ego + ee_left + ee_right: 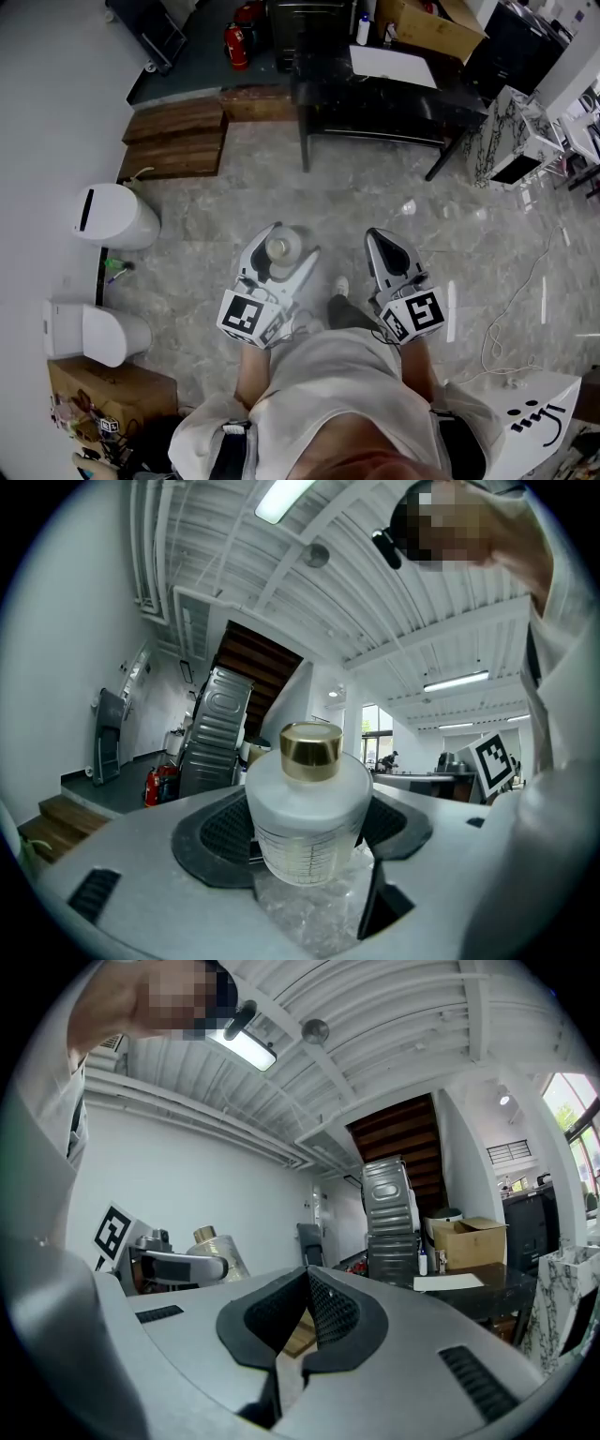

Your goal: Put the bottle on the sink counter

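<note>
A frosted white bottle (307, 808) with a gold cap (310, 749) stands upright between the jaws of my left gripper (305, 850), which is shut on it. From the head view the bottle (281, 248) shows from above, held in the left gripper (274, 272) over the floor, close in front of the person. My right gripper (389, 255) is held level beside it; its jaws are shut with nothing between them (307, 1321). The right gripper view also catches the bottle (214, 1252) in the left gripper at the left. No sink counter is visible.
A black table (384, 98) with a cardboard box (429, 26) and white paper stands ahead. Wooden steps (176, 136) lie at the left, a white bin (112, 216) and a white container (94, 330) along the left wall. Cables (525, 300) run over the grey floor at right.
</note>
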Demonstrator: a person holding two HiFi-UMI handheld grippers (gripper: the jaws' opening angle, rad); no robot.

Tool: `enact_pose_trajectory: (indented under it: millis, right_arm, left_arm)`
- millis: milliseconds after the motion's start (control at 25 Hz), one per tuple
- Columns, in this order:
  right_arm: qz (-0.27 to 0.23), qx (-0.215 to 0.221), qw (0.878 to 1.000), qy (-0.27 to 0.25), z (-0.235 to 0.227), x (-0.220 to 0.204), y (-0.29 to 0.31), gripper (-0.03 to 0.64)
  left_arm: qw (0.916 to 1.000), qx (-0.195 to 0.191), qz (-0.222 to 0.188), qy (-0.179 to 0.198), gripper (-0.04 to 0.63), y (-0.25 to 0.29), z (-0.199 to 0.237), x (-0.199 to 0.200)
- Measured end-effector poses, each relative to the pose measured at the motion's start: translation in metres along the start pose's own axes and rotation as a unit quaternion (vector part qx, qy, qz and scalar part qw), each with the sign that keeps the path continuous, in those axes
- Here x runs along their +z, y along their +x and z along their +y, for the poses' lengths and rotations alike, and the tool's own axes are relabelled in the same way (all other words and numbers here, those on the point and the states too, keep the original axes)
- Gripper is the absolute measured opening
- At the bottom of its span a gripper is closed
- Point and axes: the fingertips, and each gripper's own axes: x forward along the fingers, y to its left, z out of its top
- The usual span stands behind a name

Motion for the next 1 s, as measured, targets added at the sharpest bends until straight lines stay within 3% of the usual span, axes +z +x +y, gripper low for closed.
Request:
enact_pose_trajectory:
  millis: [640,1000]
  right_arm:
    - [-0.007,0.044,0.999,0.019,-0.111,0.002,0.076,-0.003]
    - [-0.011,0.046,0.999,0.025,-0.158,0.007,0.102,-0.003]
  left_arm:
    - [0.9991,0.043,-0.002,0.006,0.33,0.121,0.033,0.014]
    - [0.9981,0.06,0.004,0.017,0.33,0.17,0.046,0.018]
